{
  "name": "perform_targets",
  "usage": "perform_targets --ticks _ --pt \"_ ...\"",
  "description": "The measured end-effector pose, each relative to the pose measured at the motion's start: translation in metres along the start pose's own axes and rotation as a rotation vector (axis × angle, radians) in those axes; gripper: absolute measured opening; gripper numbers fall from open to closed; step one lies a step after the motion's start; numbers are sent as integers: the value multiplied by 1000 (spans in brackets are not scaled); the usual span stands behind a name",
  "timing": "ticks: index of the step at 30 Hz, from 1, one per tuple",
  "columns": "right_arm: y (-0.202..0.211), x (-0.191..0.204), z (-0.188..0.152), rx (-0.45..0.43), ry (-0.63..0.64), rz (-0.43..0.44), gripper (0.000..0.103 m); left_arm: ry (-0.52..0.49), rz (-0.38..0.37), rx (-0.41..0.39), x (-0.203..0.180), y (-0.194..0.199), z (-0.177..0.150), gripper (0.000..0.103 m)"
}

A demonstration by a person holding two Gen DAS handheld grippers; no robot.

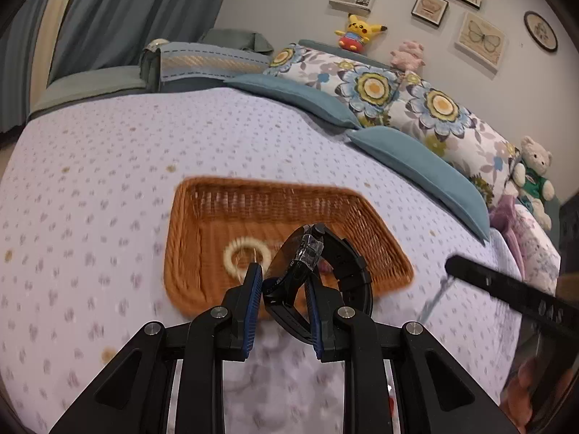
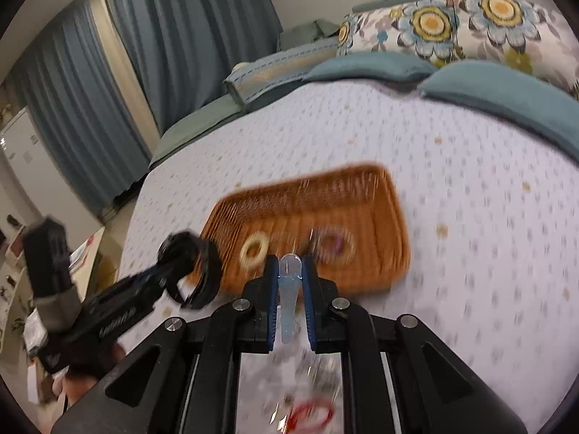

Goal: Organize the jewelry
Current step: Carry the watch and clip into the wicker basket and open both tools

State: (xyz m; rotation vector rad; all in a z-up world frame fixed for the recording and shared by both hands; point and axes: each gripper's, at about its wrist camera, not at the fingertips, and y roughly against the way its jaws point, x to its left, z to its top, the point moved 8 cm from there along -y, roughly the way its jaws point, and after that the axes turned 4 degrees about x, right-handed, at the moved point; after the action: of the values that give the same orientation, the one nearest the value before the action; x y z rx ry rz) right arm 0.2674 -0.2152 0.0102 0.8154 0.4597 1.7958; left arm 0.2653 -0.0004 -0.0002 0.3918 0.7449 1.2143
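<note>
My left gripper (image 1: 284, 278) is shut on a black wristwatch (image 1: 307, 253), held above the near rim of an orange woven basket (image 1: 202, 282) on the bed. In the basket lie a cream ring (image 1: 246, 255) and a pink-purple piece (image 1: 327, 267) mostly hidden by the watch. In the right wrist view, my right gripper (image 2: 289, 266) is shut on a pale blue translucent piece (image 2: 288, 300) just before the basket (image 2: 362, 188). There the cream ring (image 2: 255, 249) and a blurred purple ring (image 2: 334, 244) show. The left gripper (image 2: 163, 271) with the watch (image 2: 191, 267) hangs at the left.
A lilac dotted bedspread (image 1: 108, 181) covers the bed. Blue cushions (image 1: 416, 159) and floral pillows (image 1: 380, 86) line its far side, with plush toys (image 1: 358, 30) behind. A red loop (image 2: 311, 412) and silvery bits (image 2: 318, 365) lie on the bed under my right gripper.
</note>
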Motion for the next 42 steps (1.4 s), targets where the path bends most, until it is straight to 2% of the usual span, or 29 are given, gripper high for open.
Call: perform_targets --ticks 5,8,13,17,22,26,28,29,30,32,34,37,42 --pt "-44 -14 46 -14 21 -55 16 17 10 9 13 -32 20 24" --pt "-72 -21 59 2 40 -82 16 21 31 25 22 -51 24 24" --pt "-118 -29 61 59 94 -146 16 12 59 39 31 -75 29 24" --pt "-139 -36 56 102 113 -179 16 31 49 69 39 -89 27 24" --pt "-153 -46 52 137 83 -187 16 44 62 92 47 -99 23 24" --pt "-162 -52 49 159 58 -169 16 18 70 93 43 -101 21 24" --pt "-165 -53 48 168 60 -160 17 14 63 98 41 -102 19 25" --pt "-165 -53 47 175 59 -155 22 14 62 101 41 -102 19 25" --pt "-165 -54 45 185 50 -152 34 17 67 104 41 -102 17 28" --pt "-162 -58 48 171 40 -149 47 17 77 108 42 -102 17 30" --pt "-152 -59 50 145 54 -158 47 -5 87 83 39 -95 20 31" --pt "-132 -56 48 127 59 -154 47 -19 67 44 32 -78 29 43" --pt "-78 -45 39 72 56 -107 47 -30 26 -29 15 -41 43 44"
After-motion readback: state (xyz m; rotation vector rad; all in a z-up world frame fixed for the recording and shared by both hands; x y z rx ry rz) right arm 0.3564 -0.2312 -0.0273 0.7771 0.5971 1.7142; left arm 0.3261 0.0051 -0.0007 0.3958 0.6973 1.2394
